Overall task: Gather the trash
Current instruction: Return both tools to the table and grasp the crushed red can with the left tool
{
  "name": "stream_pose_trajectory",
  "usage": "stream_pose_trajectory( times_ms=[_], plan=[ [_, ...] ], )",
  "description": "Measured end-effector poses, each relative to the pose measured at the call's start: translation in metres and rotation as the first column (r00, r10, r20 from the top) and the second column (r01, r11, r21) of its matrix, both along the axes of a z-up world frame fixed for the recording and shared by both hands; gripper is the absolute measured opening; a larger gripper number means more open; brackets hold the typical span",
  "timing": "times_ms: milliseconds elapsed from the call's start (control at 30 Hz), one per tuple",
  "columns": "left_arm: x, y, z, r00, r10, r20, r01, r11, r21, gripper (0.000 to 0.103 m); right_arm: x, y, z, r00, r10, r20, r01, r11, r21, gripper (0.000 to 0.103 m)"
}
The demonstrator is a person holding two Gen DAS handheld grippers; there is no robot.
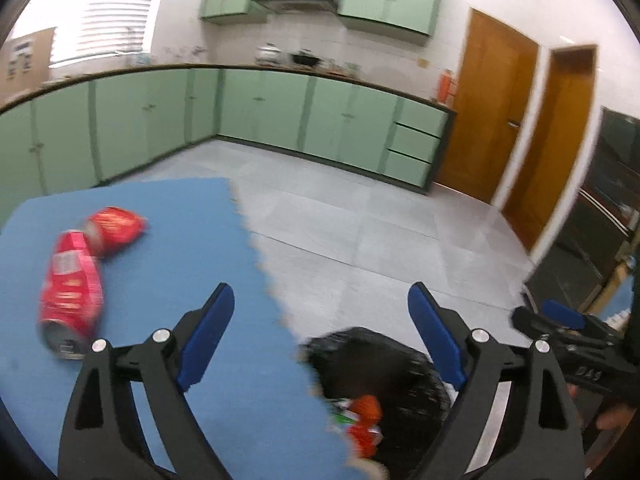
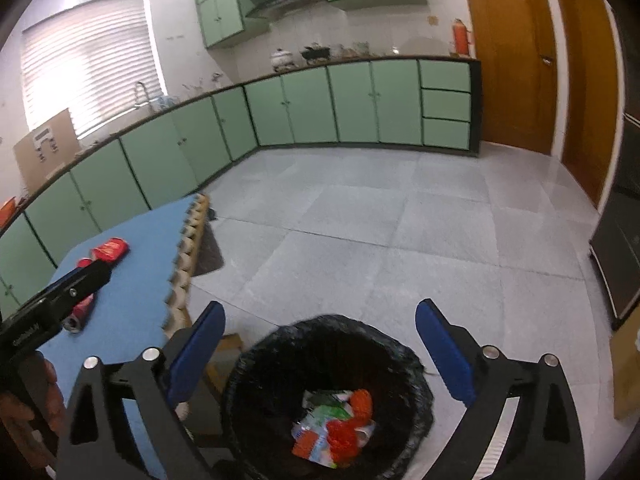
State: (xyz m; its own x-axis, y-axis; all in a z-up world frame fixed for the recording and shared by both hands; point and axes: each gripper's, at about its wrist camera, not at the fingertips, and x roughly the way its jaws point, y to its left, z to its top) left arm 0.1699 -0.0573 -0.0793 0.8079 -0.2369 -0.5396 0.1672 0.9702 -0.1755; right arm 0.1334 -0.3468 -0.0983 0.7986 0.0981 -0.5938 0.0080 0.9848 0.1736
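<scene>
Two crushed red cans lie on the blue foam mat: a long one near the left and a shorter one just behind it; both cans show small in the right wrist view. My left gripper hangs open and empty over the mat's edge. My right gripper stands open and empty above the black-lined trash bin. Red, green and white wrappers lie in the bin's bottom. The bin sits under the left jaws too.
Grey floor tiles stretch to green cabinets along the far walls. Wooden doors stand at the right. A dark cabinet is at the right edge. A hand holds the left gripper.
</scene>
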Motion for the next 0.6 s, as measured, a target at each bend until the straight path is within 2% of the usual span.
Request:
stream_pose_trajectory(
  times_ms=[133,267,433,600],
  plan=[
    [-0.004,0.050,0.007,0.990,0.140,0.023,-0.141,0.989,0.044,0.088,0.007,0.032,0.009,0.998,0.057,0.036,-0.058,0.998,0.007,0.096],
    [-0.005,0.100,0.004,0.966,0.260,0.012,-0.260,0.962,0.084,0.088,0.019,0.074,0.012,0.989,0.136,0.050,-0.137,0.990,0.013,0.096],
    [-0.006,0.153,-0.006,0.935,0.353,-0.018,-0.349,0.931,0.101,0.088,0.036,0.129,0.012,0.972,0.227,0.057,-0.228,0.974,-0.004,0.096],
    [0.002,0.177,-0.014,0.923,0.382,-0.046,-0.375,0.920,0.111,0.088,0.050,0.172,0.011,0.960,0.273,0.066,-0.274,0.962,-0.002,0.095]
  ],
)
